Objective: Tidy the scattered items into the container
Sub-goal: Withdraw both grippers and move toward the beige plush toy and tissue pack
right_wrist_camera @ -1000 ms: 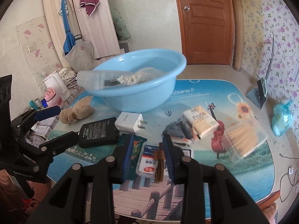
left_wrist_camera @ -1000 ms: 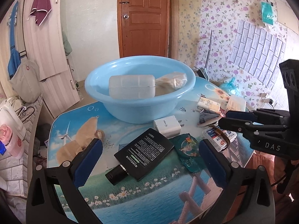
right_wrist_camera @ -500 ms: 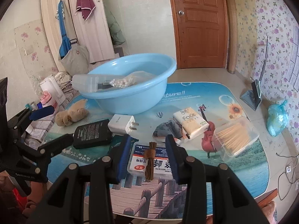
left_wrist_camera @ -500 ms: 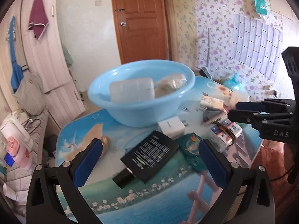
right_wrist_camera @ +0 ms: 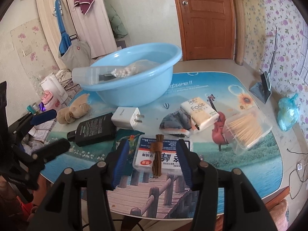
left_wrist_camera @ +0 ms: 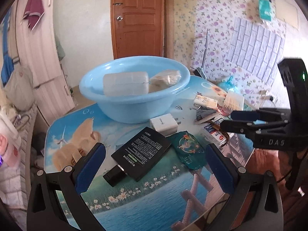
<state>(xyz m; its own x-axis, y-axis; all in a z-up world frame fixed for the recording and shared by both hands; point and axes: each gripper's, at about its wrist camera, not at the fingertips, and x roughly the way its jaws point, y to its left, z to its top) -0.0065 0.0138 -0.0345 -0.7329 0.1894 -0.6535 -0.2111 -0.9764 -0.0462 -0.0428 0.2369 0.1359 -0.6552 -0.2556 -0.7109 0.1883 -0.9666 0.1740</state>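
The light blue basin (left_wrist_camera: 134, 105) (right_wrist_camera: 134, 88) stands at the back of the table and holds a translucent case (left_wrist_camera: 125, 83) and a bag of beads (right_wrist_camera: 125, 72). My right gripper (right_wrist_camera: 153, 144) (left_wrist_camera: 227, 119) is open, with a finger on either side of a white box with a red label (right_wrist_camera: 167, 159) (left_wrist_camera: 212, 132). A brown band (right_wrist_camera: 156, 157) lies across that box. My left gripper (left_wrist_camera: 155, 148) (right_wrist_camera: 52, 130) is wide open just above a black power bank (left_wrist_camera: 142, 151) (right_wrist_camera: 96, 130). A white charger (left_wrist_camera: 163, 124) (right_wrist_camera: 128, 117) and a green packet (left_wrist_camera: 188, 148) lie close by.
A tissue pack (right_wrist_camera: 200, 111), a grey packet (right_wrist_camera: 173, 123) and a clear box of sticks (right_wrist_camera: 248, 129) lie on the right of the table (right_wrist_camera: 240, 169). A beige plush toy (right_wrist_camera: 75, 109) sits at the left edge. The near table edge is just below both grippers.
The right gripper's fingers have spread wider and now straddle the whole white box. The left gripper has stayed wide open over the power bank while its view shifted a little.
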